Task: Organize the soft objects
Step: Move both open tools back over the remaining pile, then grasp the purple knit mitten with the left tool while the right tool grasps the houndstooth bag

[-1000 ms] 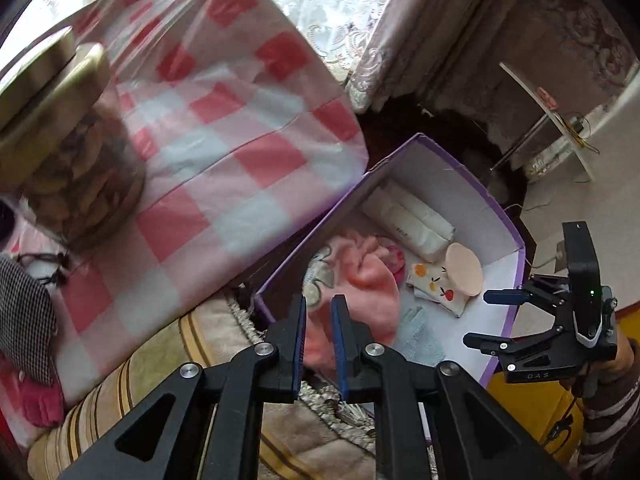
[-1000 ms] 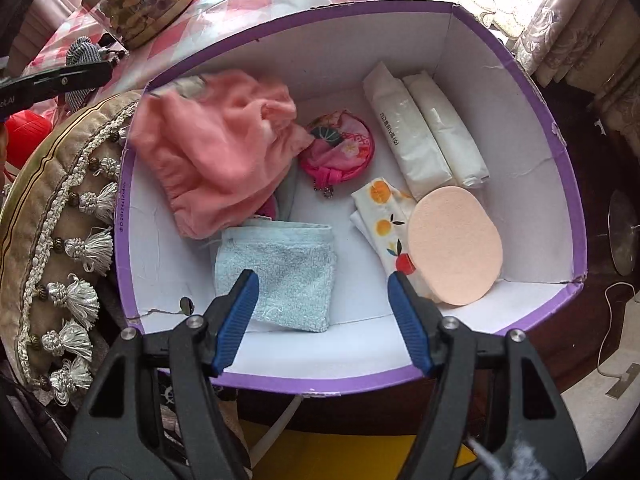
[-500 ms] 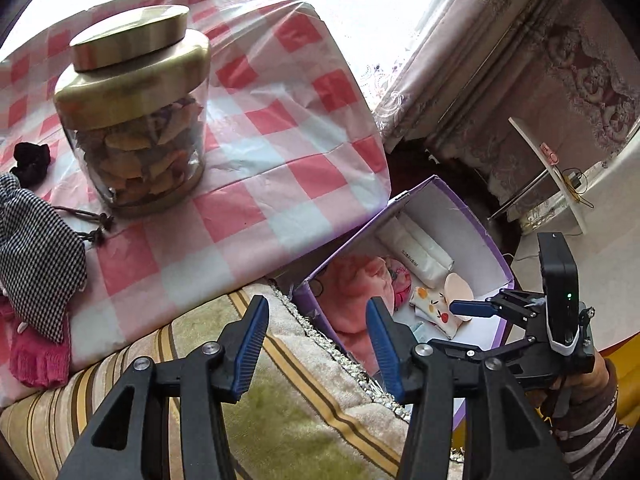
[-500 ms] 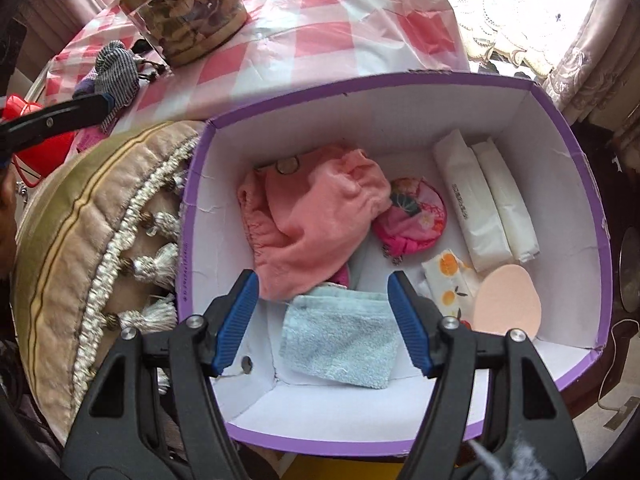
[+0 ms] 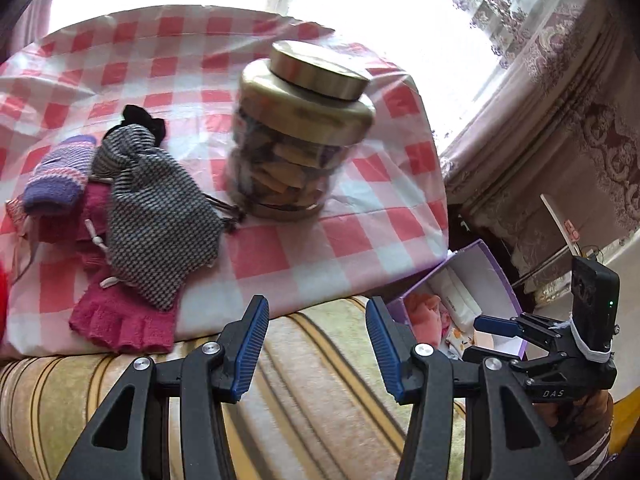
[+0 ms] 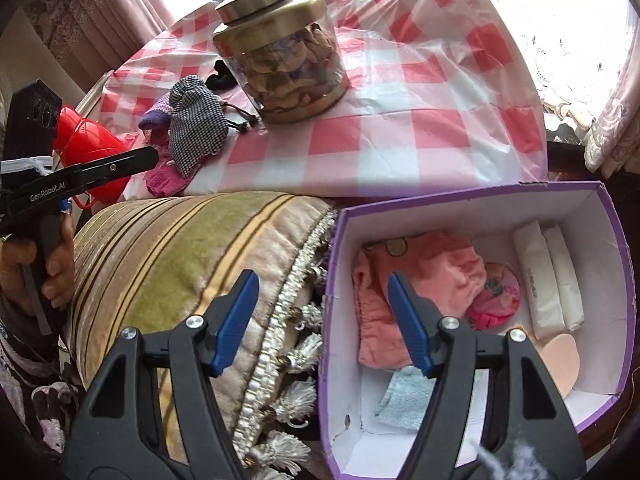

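A checked pouch (image 5: 160, 216) lies on the checkered tablecloth (image 5: 280, 252) over a magenta glove (image 5: 120, 320), beside a purple striped knit (image 5: 60, 168) and a black scrunchie (image 5: 140, 116). My left gripper (image 5: 314, 320) hangs open and empty over the striped cushion (image 5: 320, 400), facing that pile. The purple box (image 6: 624, 280) holds a pink cloth (image 6: 432, 272), blue towel (image 6: 404, 396), round pink pouch (image 6: 496, 296), white packs (image 6: 548, 280) and a peach sponge (image 6: 560, 360). My right gripper (image 6: 322, 296) is open and empty above the box's left wall.
A glass jar (image 5: 300, 140) with a gold lid stands on the table right of the pile. A red object (image 6: 92, 148) sits at the table's left end. The tasselled cushion (image 6: 180, 260) lies between table and box. Curtains hang behind.
My left gripper opened from nearly shut and swung away from the box toward the table. My right gripper drew back and left from over the box's inside to its left wall.
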`<state>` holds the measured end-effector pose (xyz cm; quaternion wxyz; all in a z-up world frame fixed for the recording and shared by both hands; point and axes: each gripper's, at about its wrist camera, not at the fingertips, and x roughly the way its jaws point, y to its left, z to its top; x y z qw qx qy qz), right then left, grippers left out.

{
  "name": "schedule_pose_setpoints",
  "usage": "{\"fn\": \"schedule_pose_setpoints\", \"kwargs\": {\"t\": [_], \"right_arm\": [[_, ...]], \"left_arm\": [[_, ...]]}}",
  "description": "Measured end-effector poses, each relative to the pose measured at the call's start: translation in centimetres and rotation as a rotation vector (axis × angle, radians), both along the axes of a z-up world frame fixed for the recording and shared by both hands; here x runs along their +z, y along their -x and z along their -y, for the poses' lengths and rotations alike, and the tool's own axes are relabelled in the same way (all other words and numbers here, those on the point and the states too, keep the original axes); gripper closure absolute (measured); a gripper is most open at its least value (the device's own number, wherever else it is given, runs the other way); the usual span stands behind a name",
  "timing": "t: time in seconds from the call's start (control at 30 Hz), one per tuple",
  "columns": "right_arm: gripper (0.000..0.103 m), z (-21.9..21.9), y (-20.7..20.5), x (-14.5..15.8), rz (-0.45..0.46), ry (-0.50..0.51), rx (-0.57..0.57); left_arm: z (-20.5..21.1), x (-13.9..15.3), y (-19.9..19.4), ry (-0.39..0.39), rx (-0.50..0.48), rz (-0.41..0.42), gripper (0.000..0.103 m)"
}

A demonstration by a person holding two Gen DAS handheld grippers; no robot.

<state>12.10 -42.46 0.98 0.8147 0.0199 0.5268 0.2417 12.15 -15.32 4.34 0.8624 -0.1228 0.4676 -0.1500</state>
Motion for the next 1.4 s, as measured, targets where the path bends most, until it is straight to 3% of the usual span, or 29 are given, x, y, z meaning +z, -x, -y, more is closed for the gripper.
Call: {"fn": "schedule_pose_setpoints", "kwargs": {"t": [0.33, 0.73, 0.93, 1.07, 1.23, 1.3, 1.37, 1.4], "right_arm": [[0.033, -5.1, -1.1, 0.5, 0.013, -0.034, 0.097], [0.033, -11.3, -2.6, 0.5, 0.004, -0.022, 0.206], [0.033, -13.7, -3.4, 0.2, -0.007, -0.023, 0.231], [0.033, -15.3, -3.9, -0.1, -0.013, -0.022, 0.248], [0.033, -17.4, -4.7, -0.4, -0.009, -0.017, 0.27], [0.033, -18.4, -5.1, -0.3, -0.005, -0.018, 0.27], [0.033, -19.4, -5.6, -0.1, -0.004, -0.029, 0.272], [0.033, -19.9, -5.9, 0.0, 0.001, -0.032, 0.274]], "left_arm": [[-10.3, 0.5, 0.5, 0.021, 0.246, 0.055, 0.051], [-17.1, 0.1, -4.3, -0.041, 0.434, 0.031, 0.051], [-18.9, -1.2, -8.4, -0.12, 0.492, -0.011, 0.051], [-19.5, -2.9, -10.0, -0.144, 0.505, -0.062, 0.051], [-19.9, -4.0, -10.9, -0.156, 0.485, -0.059, 0.052], [-19.8, -4.4, -11.2, -0.172, 0.461, -0.057, 0.059], [-19.7, -4.9, -11.4, -0.164, 0.439, -0.061, 0.078], [-19.6, -5.1, -11.5, -0.168, 0.43, -0.059, 0.08]]}}
